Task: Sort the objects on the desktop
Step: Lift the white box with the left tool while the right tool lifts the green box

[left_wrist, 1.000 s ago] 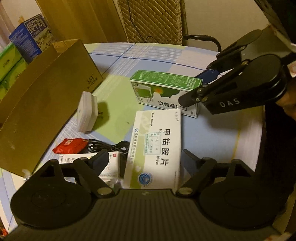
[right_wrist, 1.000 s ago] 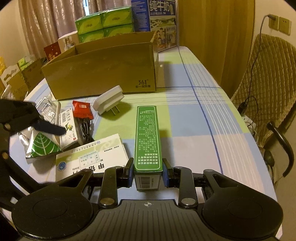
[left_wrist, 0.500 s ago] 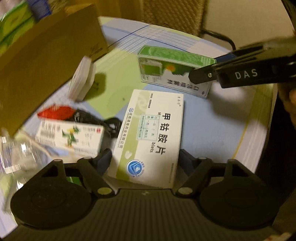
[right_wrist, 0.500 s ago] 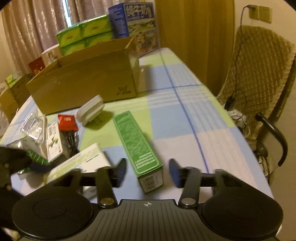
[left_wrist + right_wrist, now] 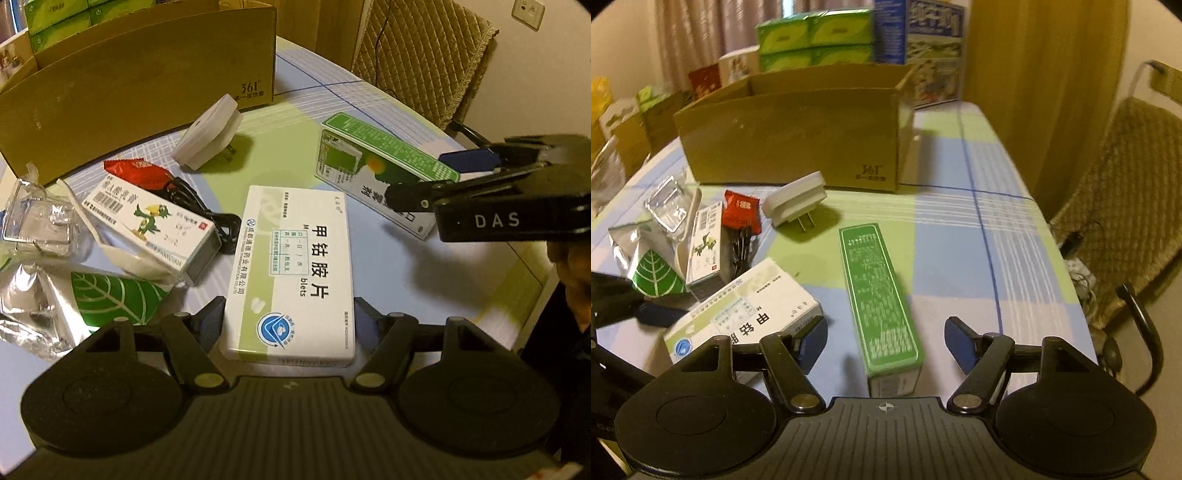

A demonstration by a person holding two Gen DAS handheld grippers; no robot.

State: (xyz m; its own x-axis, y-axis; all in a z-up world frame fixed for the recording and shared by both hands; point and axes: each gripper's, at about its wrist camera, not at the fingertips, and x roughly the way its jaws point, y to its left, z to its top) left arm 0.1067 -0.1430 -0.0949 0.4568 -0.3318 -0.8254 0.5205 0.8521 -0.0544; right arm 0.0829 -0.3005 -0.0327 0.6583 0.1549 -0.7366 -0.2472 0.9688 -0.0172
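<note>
Left gripper (image 5: 290,317) straddles the near end of the white pill box (image 5: 291,269); jaws are closing on it, pads just outside both long sides, not yet clearly pressing. Right gripper (image 5: 886,341) has its jaws opening, spread well clear of the green box (image 5: 877,291), which stands on its narrow long side between them, free on the table (image 5: 960,177) near the right edge. Risks as I read them: the green box is tall and thin on that edge, so a brush from either pad as the right gripper pulls away could tip it flat or push it toward the table's right edge. The two grippers work close together, and the right one's left pad (image 5: 812,341) sits just beside the white box corner, so lifting that box now could knock it into that pad and twist it in the grip. The left grip is only at the box's near end, so the long box may sag or pivot when raised. The cardboard carton (image 5: 798,133) at the far side is the likely drop spot; the charger (image 5: 796,201) and cable (image 5: 207,212) lie along the way and could snag.
</note>
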